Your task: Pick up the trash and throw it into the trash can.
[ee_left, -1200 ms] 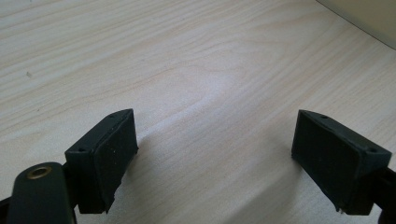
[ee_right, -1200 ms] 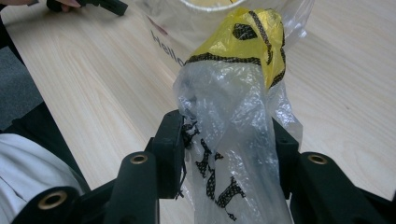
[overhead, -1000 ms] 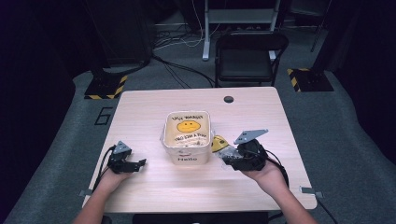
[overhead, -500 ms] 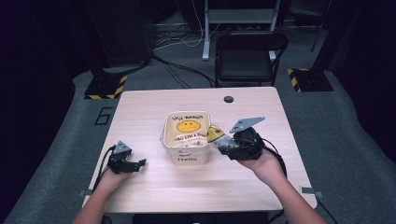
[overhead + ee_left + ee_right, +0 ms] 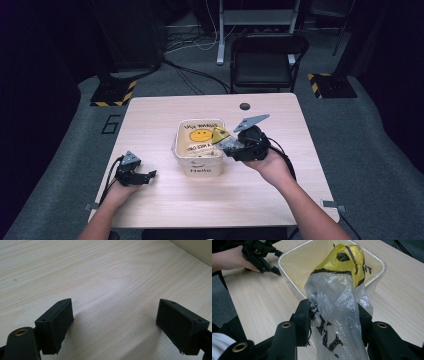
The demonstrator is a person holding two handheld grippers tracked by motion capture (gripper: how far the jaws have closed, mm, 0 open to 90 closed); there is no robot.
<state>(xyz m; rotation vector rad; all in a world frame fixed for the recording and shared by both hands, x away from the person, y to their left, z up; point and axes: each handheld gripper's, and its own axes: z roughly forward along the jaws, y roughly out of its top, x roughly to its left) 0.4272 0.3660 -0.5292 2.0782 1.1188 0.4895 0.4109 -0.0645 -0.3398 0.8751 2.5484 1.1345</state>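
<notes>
The right gripper's fingers are clenched on a bag, clear crinkled plastic with a yellow, black-printed top, held over the near rim of the tub on the surface. It looks about to go in; dropping it remains. The left gripper's fingers are spread and empty, low over bare wood, well left of the tub.
</notes>
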